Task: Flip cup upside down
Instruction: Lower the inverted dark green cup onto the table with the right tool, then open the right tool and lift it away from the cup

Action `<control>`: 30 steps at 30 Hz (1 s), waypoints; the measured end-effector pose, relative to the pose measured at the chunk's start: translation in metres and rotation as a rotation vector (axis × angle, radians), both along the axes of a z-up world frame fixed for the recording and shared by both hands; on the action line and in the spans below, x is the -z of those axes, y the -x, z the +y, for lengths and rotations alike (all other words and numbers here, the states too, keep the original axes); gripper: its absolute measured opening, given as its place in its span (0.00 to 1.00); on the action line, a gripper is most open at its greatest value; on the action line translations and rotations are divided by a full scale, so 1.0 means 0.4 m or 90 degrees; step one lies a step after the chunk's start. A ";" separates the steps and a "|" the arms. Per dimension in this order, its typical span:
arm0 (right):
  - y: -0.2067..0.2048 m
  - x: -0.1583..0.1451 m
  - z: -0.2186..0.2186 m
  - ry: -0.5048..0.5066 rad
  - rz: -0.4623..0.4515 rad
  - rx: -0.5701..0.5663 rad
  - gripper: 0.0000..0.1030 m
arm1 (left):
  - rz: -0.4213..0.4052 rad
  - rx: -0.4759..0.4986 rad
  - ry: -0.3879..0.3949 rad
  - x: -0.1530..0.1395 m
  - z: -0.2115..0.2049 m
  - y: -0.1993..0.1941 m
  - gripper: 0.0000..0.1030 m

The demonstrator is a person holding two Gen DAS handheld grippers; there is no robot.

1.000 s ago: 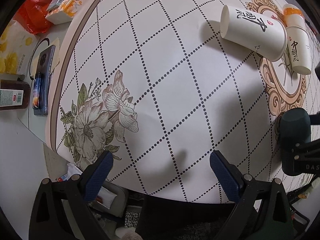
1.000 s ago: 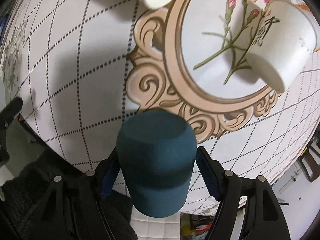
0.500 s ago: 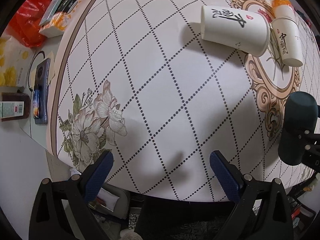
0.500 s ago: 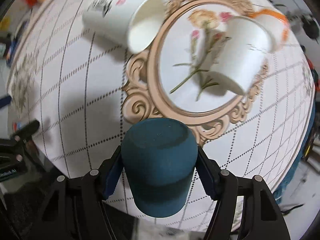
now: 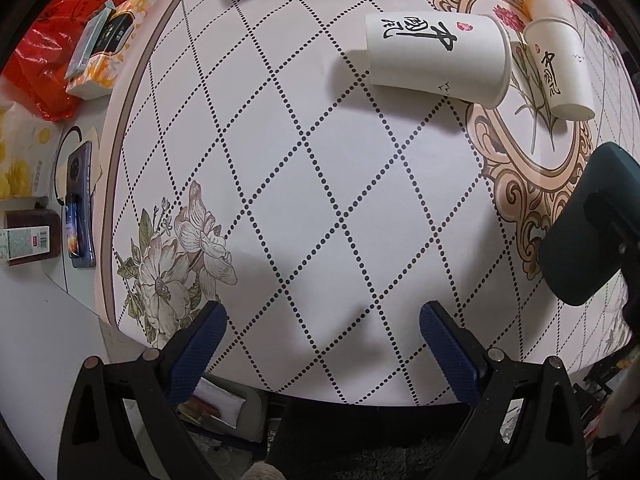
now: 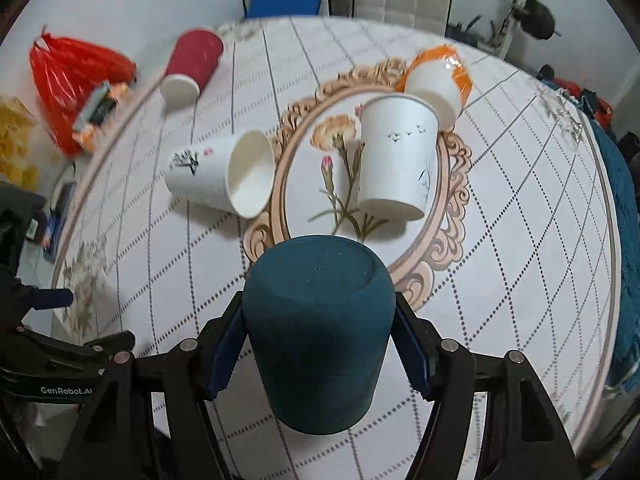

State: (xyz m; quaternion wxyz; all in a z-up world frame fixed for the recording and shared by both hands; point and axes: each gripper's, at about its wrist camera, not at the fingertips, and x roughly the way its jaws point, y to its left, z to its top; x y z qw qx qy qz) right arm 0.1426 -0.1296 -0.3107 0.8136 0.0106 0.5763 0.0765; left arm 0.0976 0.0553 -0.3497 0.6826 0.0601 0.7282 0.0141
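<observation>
My right gripper (image 6: pixel 318 344) is shut on a dark teal cup (image 6: pixel 318 328) and holds it above the table near the front edge, with its closed base facing away from the camera. The same cup shows at the right edge of the left wrist view (image 5: pixel 588 224). My left gripper (image 5: pixel 322 344) is open and empty over the front of the round table (image 5: pixel 280 160).
A white paper cup (image 6: pixel 224 176) lies on its side left of the oval ornament. Another white cup (image 6: pixel 396 160) and an orange-banded cup (image 6: pixel 438 80) lie on the ornament. A red cup (image 6: pixel 192 64) lies far left. A red bag (image 6: pixel 76 80), boxes and a phone (image 5: pixel 80 204) sit beyond the table's left edge.
My right gripper has tilted up with the teal cup, so the view now takes in the whole table and the room. The left gripper has drawn back a little.
</observation>
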 end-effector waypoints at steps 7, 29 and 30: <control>0.074 0.028 0.017 0.002 -0.073 -0.005 0.69 | -0.005 0.007 0.001 -0.002 0.024 0.005 0.96; 0.170 0.027 0.009 0.040 -0.009 0.066 0.72 | -0.075 0.070 0.014 -0.063 -0.027 0.062 0.96; 0.173 0.023 0.006 0.040 -0.007 0.072 0.73 | -0.080 0.071 0.016 -0.071 -0.029 0.060 0.96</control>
